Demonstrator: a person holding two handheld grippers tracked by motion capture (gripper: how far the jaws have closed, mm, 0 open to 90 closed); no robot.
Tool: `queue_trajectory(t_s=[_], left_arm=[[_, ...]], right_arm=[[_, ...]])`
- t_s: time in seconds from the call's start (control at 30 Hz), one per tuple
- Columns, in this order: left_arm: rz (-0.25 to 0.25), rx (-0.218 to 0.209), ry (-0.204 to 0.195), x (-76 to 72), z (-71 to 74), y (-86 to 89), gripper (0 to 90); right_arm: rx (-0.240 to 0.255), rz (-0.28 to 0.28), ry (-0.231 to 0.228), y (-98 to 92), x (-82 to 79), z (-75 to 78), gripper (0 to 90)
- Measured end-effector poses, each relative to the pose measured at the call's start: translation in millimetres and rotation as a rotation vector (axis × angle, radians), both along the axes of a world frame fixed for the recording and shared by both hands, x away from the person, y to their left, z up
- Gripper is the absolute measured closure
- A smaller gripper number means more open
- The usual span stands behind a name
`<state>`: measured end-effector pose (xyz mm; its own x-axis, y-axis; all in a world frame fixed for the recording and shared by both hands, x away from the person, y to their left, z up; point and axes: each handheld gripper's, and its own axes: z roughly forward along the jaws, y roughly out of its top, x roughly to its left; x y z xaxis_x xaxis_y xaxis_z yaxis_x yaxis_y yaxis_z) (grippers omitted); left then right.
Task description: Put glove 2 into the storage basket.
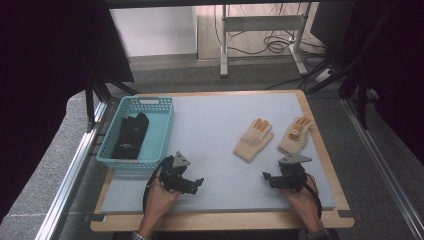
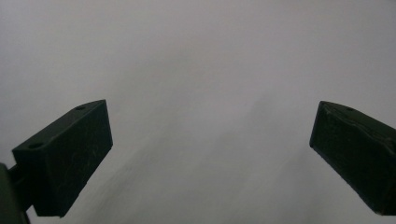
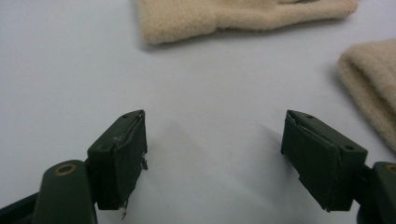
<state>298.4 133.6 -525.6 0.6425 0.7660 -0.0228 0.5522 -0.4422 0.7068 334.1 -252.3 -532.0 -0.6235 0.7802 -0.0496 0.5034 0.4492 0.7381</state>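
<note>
Two cream knit gloves lie on the pale grey mat point(image 1: 220, 150): one glove point(image 1: 254, 140) right of centre, the other glove point(image 1: 296, 135) beside it near the right edge. Their cuffs show in the right gripper view as one cuff point(image 3: 210, 18) at the top and another cuff point(image 3: 373, 84) at the right. My right gripper point(image 1: 267, 177) point(image 3: 215, 154) hovers open just short of them, nothing between its jaws. My left gripper point(image 1: 198, 182) point(image 2: 210, 158) is open over bare mat at the front left. A dark glove point(image 1: 131, 136) lies in the teal basket point(image 1: 165, 130).
The teal basket stands at the mat's left edge, just behind my left hand. The wooden table rim point(image 1: 327, 150) borders the mat. A metal rail point(image 1: 70, 170) runs along the left side, and a table frame with cables point(image 1: 260, 35) stands on the floor beyond.
</note>
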Motion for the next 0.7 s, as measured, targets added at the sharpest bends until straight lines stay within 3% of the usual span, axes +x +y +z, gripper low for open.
queue_trajectory(t_s=[0.23,0.33,0.53,0.7], left_arm=[[0.038,0.044,0.027,-3.9,-17.9,6.7,0.0],[0.048,-0.008,0.037,-2.5,-24.1,10.0,0.0],[0.050,-0.008,0.031,-2.9,-24.7,9.6,0.0],[0.050,-0.009,0.029,-3.0,-24.9,9.7,0.0]], right_arm=[[0.000,-0.002,0.005,-0.1,0.3,0.3,21.8],[0.000,-0.004,0.004,0.0,0.1,0.6,23.2],[0.027,-0.017,0.010,0.9,1.5,3.8,34.4],[0.046,-0.002,-0.024,8.5,10.9,17.8,45.7]])
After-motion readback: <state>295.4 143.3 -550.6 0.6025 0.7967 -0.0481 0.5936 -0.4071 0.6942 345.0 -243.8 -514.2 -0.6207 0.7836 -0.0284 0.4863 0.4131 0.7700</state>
